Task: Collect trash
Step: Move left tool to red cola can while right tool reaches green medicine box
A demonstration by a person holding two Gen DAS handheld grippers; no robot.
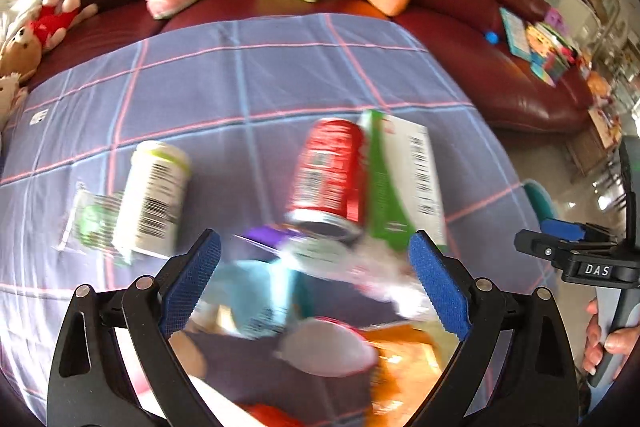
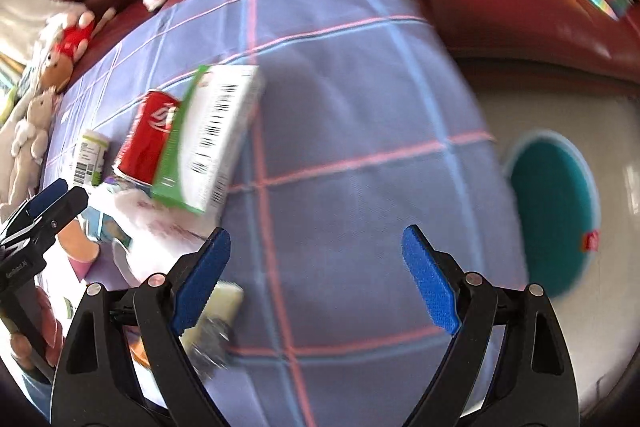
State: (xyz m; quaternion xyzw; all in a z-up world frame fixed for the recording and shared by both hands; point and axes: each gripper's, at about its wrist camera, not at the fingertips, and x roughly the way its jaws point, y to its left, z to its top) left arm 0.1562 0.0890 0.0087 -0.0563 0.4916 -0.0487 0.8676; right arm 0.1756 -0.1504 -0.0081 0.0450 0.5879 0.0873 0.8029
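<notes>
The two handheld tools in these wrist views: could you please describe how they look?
Both the left tool and the right tool have glossy black, forked plastic arms with silver rivets and blue textured pads. Seen side-on, the right one carries a white "DAS" marking on its black body.

We can read only "DAS" in white letters on the black body of the right gripper (image 1: 568,233) as seen from the left wrist, while the barcodes and print on the red can (image 1: 330,175), the white can (image 1: 154,197) and the green-and-white box (image 2: 210,139) blur beyond reading
</notes>
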